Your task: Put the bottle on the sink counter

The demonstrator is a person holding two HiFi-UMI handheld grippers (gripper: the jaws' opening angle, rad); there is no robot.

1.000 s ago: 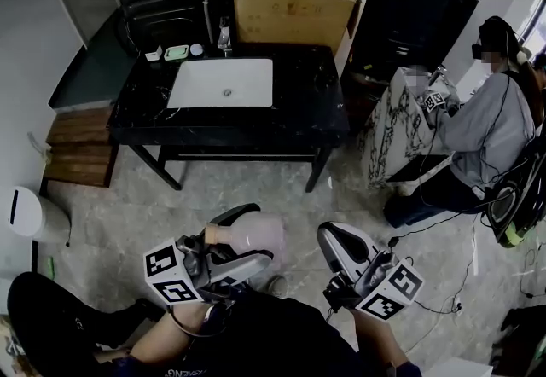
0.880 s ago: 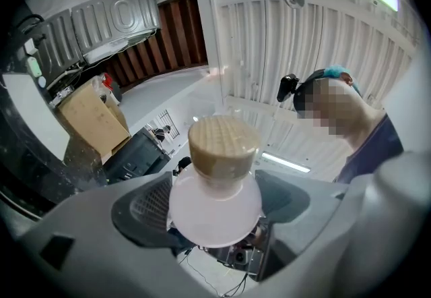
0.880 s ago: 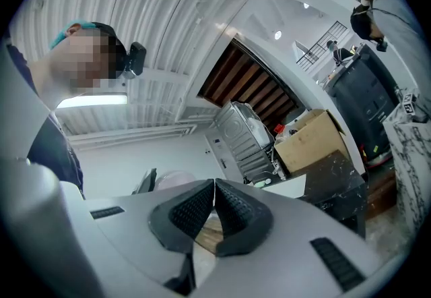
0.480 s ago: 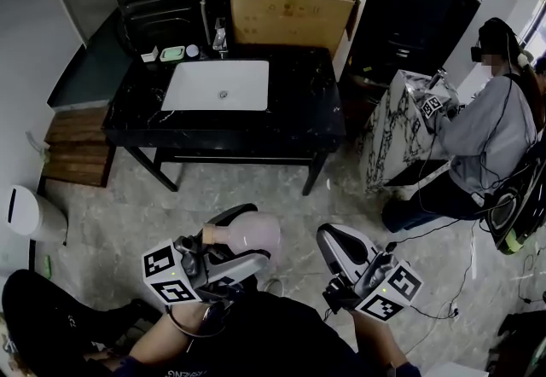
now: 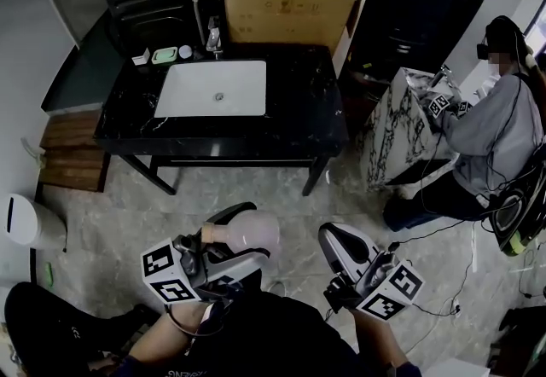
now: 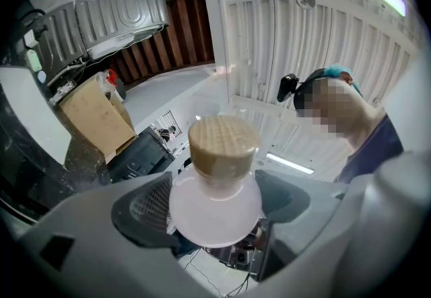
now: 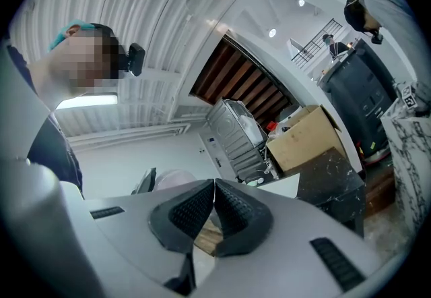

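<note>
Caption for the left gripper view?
Left gripper shut on a frosted, cork-topped bottle, cardboard box beyond.

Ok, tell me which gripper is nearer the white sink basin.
Left. The left gripper, shut on the bottle, is in front of the basin, nearly in line with it. The right gripper is off to its right, farther away.

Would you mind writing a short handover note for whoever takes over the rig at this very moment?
Left gripper: shut on the bottle, held low above the floor, close to the person.
Right gripper: shut, empty.
Sink counter: ahead across the floor, with dark open top to the right of the white basin.
Done: bottle is in the grip.
Left: carry it over and set it on the counter, probably right of the basin.
</note>
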